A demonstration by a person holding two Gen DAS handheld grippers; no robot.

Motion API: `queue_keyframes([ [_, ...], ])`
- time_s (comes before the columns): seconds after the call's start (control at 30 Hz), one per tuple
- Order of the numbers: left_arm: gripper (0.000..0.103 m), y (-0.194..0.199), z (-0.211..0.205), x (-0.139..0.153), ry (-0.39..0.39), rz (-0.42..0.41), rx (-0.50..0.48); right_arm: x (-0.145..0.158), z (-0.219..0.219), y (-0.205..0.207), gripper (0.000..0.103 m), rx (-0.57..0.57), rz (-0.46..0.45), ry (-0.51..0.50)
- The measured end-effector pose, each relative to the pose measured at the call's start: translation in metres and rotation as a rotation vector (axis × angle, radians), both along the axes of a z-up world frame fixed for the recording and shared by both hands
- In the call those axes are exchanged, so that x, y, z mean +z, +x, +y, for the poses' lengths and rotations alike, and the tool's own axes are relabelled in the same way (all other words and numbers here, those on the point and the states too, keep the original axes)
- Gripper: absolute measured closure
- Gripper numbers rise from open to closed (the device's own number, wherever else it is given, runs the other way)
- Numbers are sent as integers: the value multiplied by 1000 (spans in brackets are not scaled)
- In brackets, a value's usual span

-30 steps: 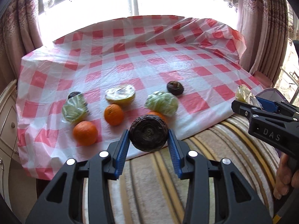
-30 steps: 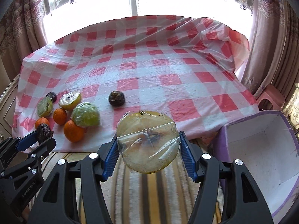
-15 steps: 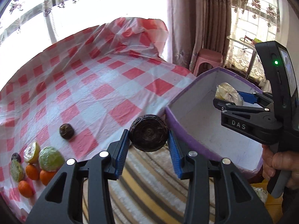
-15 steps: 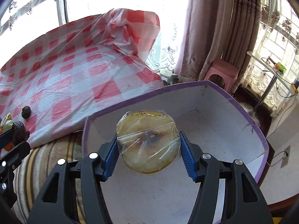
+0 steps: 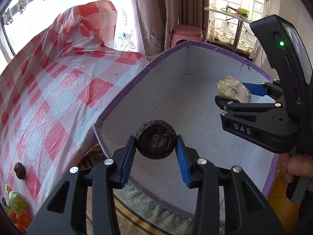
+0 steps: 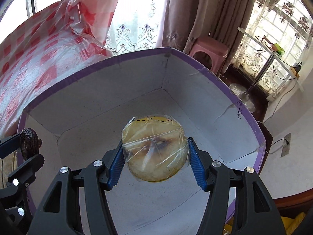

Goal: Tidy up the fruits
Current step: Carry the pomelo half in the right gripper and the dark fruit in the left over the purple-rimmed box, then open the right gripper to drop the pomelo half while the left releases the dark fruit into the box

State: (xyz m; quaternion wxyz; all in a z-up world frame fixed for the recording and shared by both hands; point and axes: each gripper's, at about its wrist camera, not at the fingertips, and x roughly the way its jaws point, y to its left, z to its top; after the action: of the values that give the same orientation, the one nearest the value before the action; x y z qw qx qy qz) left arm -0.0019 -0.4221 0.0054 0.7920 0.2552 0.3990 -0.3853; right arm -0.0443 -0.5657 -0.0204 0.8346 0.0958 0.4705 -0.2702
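While both tools hang above the purple-rimmed box (image 5: 197,45), we hold one fruit in each. Our left gripper (image 5: 156,150) is clamped on a dark, wrinkled round fruit (image 5: 155,142), its blue pads (image 5: 128,161) pressing the fruit from both sides; the fruit sits over the near part of the box's white floor, just inside the near rim. Our right gripper (image 6: 155,157) is clamped on a yellow fruit wrapped in clear film (image 6: 154,148), held over the middle of the box; in the left wrist view the same wrapped fruit (image 5: 232,91) appears toward the far right wall of the box. Neither fruit touches the floor of the box, as far as we can tell. Left of the box lies the red-and-white checked tablecloth (image 5: 58,90), reaching up to the box's left wall. On it, well apart from the box, rests a second dark fruit (image 5: 19,170), and farther still a cluster of green wrapped fruit (image 5: 16,203) and oranges (image 5: 22,220). Beyond the box stands a pink stool (image 6: 208,51) by the curtains (image 5: 170,9).
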Motion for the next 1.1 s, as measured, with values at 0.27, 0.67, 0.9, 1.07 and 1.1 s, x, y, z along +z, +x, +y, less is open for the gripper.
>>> queue_keyframes([
  [0.27, 62, 9, -27, -38, 130, 75, -55, -20, -10, 6, 43, 68, 129, 37],
  [0.67, 61, -17, -54, -64, 312, -93, -183, -49, -12, 9, 43, 87, 271, 15],
  [0.9, 61, -6, -60, -77, 338, 3, -187, -53, -13, 13, 42, 89, 293, 7],
  [1.07, 59, -7, -60, -77, 319, 19, -189, -53, -13, 12, 35, 86, 286, 4],
  [1.1, 55, -7, -59, -76, 314, 19, -187, -52, -13, 12, 32, 87, 280, 5],
])
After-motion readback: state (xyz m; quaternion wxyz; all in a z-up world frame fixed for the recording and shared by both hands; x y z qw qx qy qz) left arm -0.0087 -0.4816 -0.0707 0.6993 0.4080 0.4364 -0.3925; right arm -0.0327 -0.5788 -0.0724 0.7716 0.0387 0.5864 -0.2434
